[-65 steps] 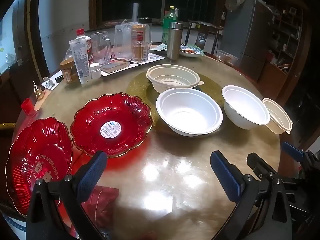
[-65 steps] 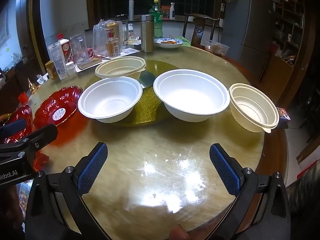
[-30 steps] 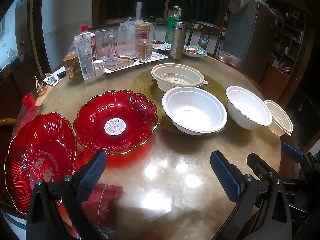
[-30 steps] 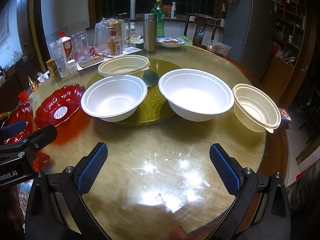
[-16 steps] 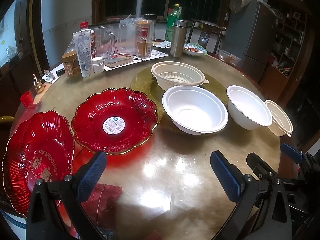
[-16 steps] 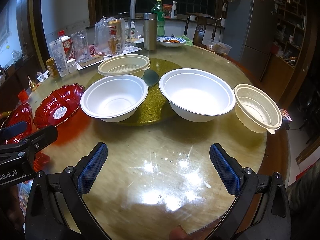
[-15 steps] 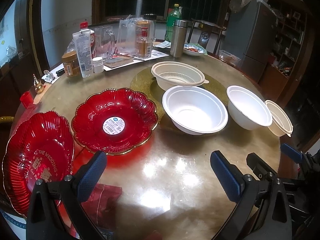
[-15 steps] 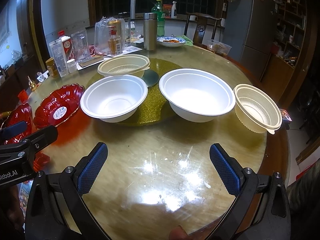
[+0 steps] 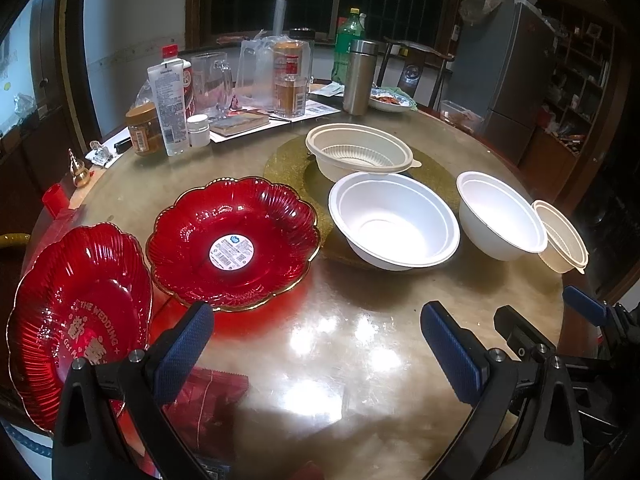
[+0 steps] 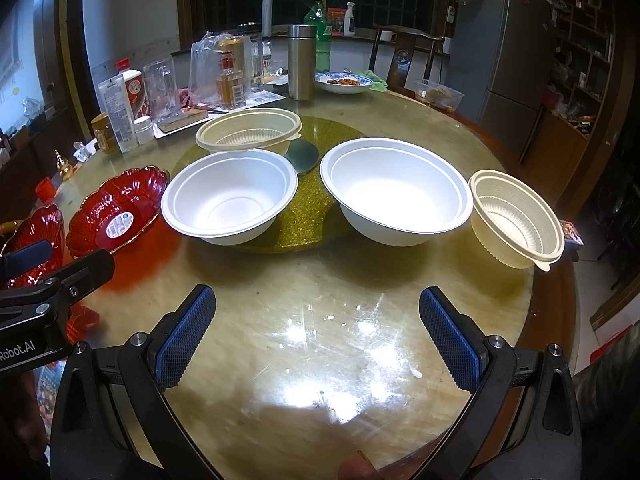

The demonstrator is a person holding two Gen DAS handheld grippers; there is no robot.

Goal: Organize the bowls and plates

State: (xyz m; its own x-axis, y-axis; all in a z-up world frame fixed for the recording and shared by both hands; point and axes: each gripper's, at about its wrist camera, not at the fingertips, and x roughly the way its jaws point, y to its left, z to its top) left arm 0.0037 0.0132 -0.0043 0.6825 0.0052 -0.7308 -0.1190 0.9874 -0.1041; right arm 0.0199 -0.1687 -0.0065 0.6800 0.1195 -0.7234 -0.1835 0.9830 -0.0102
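Observation:
Two red scalloped plates lie at the left of the round table: one with a label [image 9: 234,242] in the middle, one with lettering [image 9: 76,316] at the edge. Two white bowls [image 10: 230,196] [image 10: 396,190] sit in the centre. A cream ribbed bowl [image 10: 250,130] stands behind them, another cream bowl [image 10: 516,222] at the right edge. My left gripper [image 9: 316,350] is open above the near table, nothing between its fingers. My right gripper [image 10: 316,336] is open too, in front of the white bowls.
Bottles, jars, a glass mug, a steel flask [image 10: 302,62] and a dish of food [image 10: 346,82] crowd the far side of the table [image 10: 320,352]. A gold turntable disc [image 10: 308,204] lies under the bowls. A red packet [image 9: 212,408] lies near the left gripper. A fridge [image 10: 516,52] stands at the right.
Both views have shifted slightly; the plates and bowls sit a little lower and nearer in frame. Nothing on the table has moved and both grippers stay open.

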